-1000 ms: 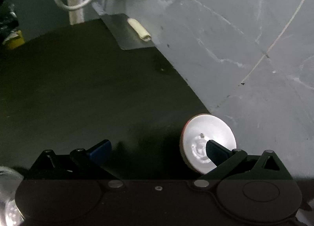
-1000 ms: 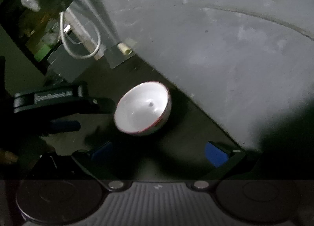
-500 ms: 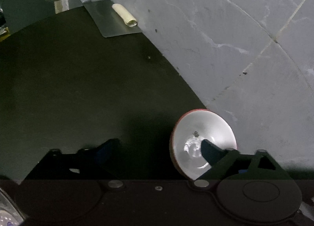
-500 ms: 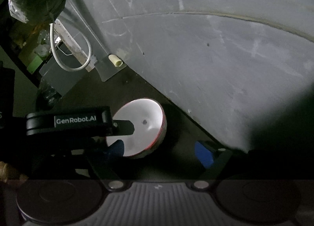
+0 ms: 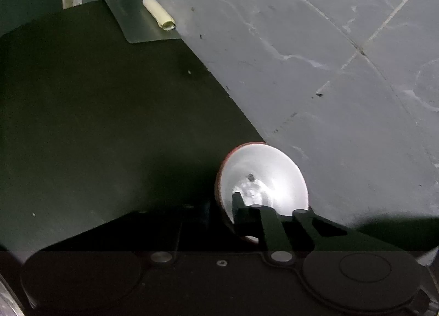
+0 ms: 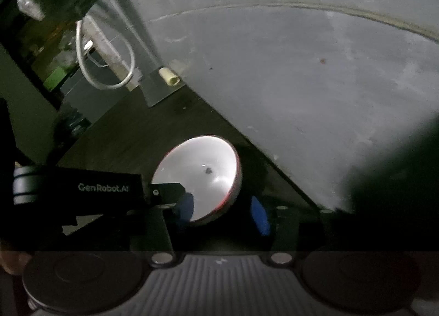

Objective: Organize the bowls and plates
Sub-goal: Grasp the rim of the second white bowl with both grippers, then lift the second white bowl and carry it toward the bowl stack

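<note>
Left wrist view: we see the bowl (image 5: 270, 176), white inside with a red outside, on the dark table (image 5: 109, 124) at its right edge, close against the grey tiled wall (image 5: 329, 55). A small dark speck sits in the bowl's bottom. The left gripper (image 5: 219, 206) has its right finger (image 5: 238, 206) inside the bowl; the left finger is lost in shadow outside the rim. The jaws look pinched on the bowl's near wall.

From the right wrist view, the bowl (image 6: 203, 176) is tilted, its opening turned up and left. The left gripper's body (image 6: 82, 189) comes in from the left, its tip at the bowl's near-left rim. The right gripper (image 6: 222, 211) has jaws spread, with one blue pad (image 6: 259, 214) to the bowl's right and the other pad (image 6: 185, 206) at its left. We cannot tell whether they touch it.

Far left on the table lies a thin grey sheet (image 5: 137, 19) with a pale roll (image 5: 160, 14) on it. A white cable (image 6: 104, 69) loops beyond.
</note>
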